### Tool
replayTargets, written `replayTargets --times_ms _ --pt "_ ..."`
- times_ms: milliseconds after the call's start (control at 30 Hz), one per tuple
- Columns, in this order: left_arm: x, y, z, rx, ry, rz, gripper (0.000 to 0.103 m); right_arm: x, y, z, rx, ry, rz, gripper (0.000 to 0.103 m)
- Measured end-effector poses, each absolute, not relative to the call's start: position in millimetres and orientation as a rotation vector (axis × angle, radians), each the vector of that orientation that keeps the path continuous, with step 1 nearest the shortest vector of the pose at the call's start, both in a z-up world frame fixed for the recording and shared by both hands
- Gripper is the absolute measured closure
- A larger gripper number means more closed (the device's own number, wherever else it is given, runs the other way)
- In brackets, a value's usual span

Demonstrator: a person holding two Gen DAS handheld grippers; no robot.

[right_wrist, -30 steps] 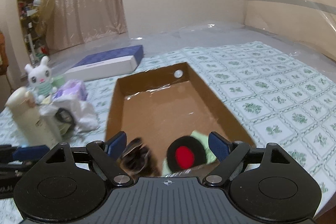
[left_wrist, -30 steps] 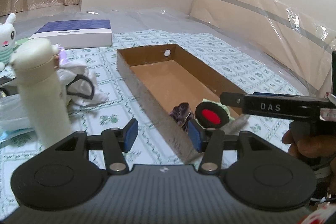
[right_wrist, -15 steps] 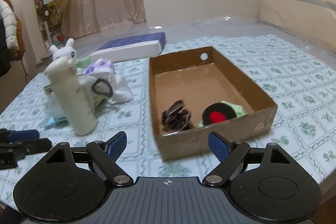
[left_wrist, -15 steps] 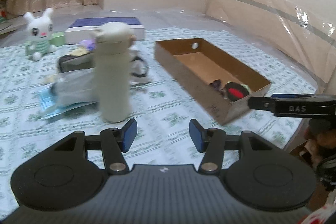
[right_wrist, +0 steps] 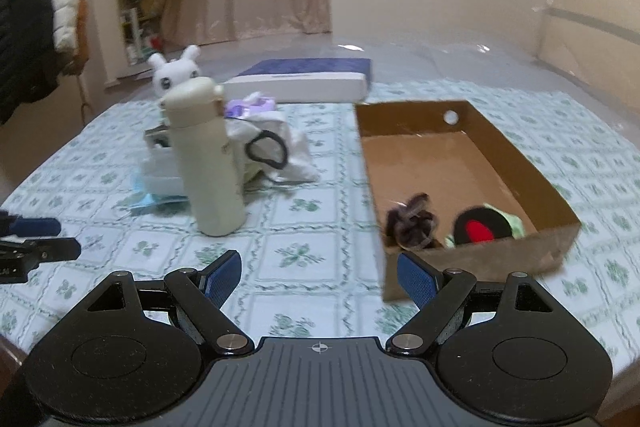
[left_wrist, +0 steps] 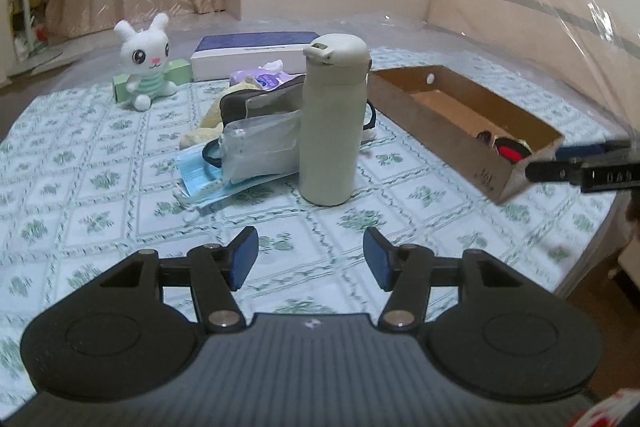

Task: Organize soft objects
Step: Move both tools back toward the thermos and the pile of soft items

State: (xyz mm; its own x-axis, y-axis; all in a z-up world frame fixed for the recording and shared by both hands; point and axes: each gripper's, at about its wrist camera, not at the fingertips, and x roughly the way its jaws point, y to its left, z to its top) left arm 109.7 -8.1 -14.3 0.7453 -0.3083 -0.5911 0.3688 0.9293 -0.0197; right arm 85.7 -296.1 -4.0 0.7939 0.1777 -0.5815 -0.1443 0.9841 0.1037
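Left to right across the patterned tablecloth (left_wrist: 100,163): the plush rabbit (left_wrist: 143,61) sits upright at the far left, light and yielding; a grasp round its body should hold better than one on a thin ear. Beside it lies a heap of soft items, with a blue face mask (left_wrist: 200,179) thin, limp and apt to slide, best pinched at an edge or loop. A rigid bottle (left_wrist: 332,123) stands upright just in front of the heap and could topple if brushed. The cardboard box (right_wrist: 464,259) at right holds a dark scrunchie (right_wrist: 412,227) and a black-and-red pad (right_wrist: 480,229). The left gripper (left_wrist: 311,259) and right gripper (right_wrist: 319,279) both hang with jaws spread, holding nothing.
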Motion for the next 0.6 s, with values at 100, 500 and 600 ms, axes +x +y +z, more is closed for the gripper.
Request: replayTargets --times_ms 100,500,600 --pt "114.4 -1.9 -15.2 0.168 0.617 -0.406 0.049 91.7 -288.2 -1.9 -0.008 0.617 0.226 0.019" --pt "160.2 14.9 -11.7 0.438 0.562 -0.587 0.049 154.1 -302.7 10.9 -0.206 0.567 0.408 0.019" --pt "174.8 14.3 -11.7 0.496 0.557 -0.64 0.049 180.8 -310.5 20.0 -0.244 0.56 0.466 0.019"
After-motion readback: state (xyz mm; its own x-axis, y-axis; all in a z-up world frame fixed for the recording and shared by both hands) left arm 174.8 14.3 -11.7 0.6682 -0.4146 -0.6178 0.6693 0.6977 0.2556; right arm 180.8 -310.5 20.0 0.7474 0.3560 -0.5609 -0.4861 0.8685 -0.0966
